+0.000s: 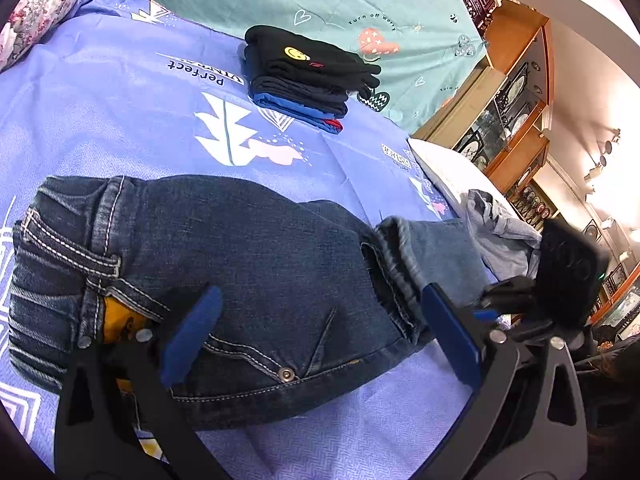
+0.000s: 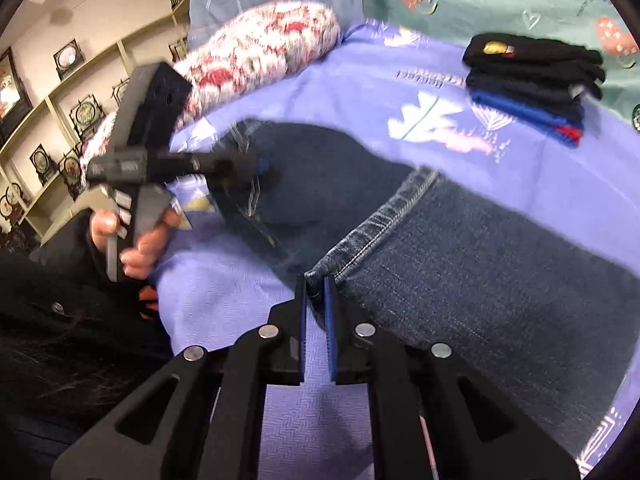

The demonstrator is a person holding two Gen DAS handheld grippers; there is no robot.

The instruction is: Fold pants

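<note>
Dark blue jeans (image 1: 248,264) lie on the purple bedsheet, waistband at the left, legs folded over toward the right. My left gripper (image 1: 320,332) is open, its blue fingers (image 1: 192,332) spread wide over the seat of the jeans, holding nothing. In the right wrist view my right gripper (image 2: 316,292) is shut on the hem edge of the jeans leg (image 2: 480,264), which drapes over the darker part (image 2: 320,176). The left gripper also shows there (image 2: 192,164), held in a hand over the waistband end.
A stack of folded dark clothes (image 1: 304,72) sits further back on the sheet (image 1: 120,120), also in the right wrist view (image 2: 532,80). A floral pillow (image 2: 260,48) lies at the left, a grey garment (image 1: 500,232) at the right edge. Shelves stand beyond the bed.
</note>
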